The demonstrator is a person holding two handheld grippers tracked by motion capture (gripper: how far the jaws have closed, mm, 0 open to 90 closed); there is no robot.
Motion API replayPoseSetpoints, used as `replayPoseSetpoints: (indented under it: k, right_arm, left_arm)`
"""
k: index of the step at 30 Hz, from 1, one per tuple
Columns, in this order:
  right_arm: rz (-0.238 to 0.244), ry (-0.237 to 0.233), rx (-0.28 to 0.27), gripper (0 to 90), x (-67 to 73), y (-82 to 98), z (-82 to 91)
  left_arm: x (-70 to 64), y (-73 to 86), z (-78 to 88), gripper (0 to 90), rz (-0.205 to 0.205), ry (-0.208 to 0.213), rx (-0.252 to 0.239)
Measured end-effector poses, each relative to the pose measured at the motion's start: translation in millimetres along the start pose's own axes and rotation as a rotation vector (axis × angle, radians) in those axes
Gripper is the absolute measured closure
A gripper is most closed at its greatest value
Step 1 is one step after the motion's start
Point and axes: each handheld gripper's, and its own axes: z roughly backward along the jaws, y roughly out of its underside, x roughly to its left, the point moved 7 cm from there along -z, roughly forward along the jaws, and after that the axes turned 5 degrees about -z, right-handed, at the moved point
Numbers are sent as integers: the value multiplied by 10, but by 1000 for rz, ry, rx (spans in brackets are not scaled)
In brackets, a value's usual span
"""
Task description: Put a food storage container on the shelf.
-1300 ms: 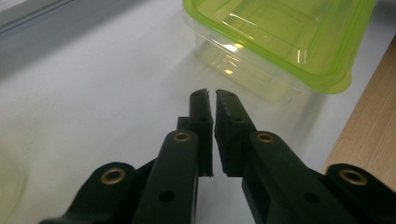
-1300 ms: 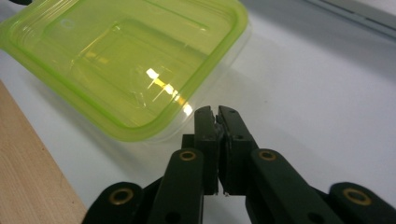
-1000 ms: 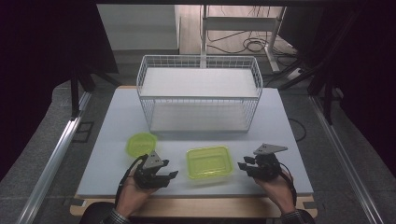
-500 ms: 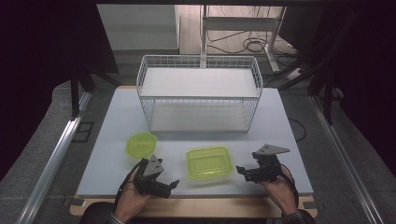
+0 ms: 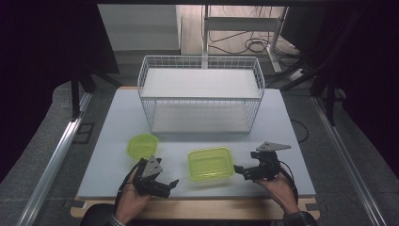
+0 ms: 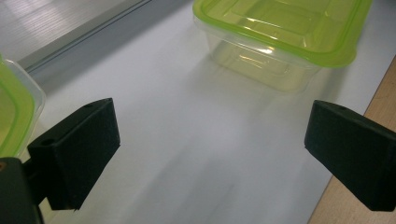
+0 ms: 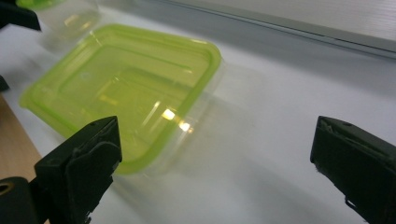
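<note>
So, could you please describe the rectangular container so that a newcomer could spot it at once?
Start at the white wire basket at the table's far side. Nearer the person, between the two grippers, sits the rectangular container. Its green lid is squared, unlike the smaller round container to its left.

The rectangular container (image 5: 211,163) is clear plastic with a lime-green lid shut on top, rounded corners and a raised panel in the lid. It stands flat and upright on the white table, between the 2 grippers and apart from both. In the left gripper view (image 6: 280,37) it lies ahead of the fingers (image 6: 77,151), toward the right one, with bare table between. In the right gripper view (image 7: 123,95) it lies just ahead of the left finger (image 7: 81,168), its near corner close to that pad, not between the 2 pads.

The round container (image 5: 142,145), also clear with a green lid, stands upright beyond the left gripper's fingers (image 5: 167,184); its edge (image 6: 14,112) shows just outside the left finger.
</note>
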Motion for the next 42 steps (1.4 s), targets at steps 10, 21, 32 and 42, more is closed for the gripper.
replayPoseSetpoints:
  k: [10,21,32,42]
  right_arm:
    - [-131,-99,39,261,13,-135,-108]
    - [-303,-197,131,526,-34,-155,-343]
    - [-436,-300,197,766,-24,-149,-405]
    - [-454,-319,182,800,6,-197,-360]
  left_arm:
    - [-6,10,-25,33,-15,-4,14]
    - [-37,18,-43,36,-36,-2,28]
    - [-50,15,-43,37,-58,-10,34]
    - [14,27,-4,37,-42,-28,29]
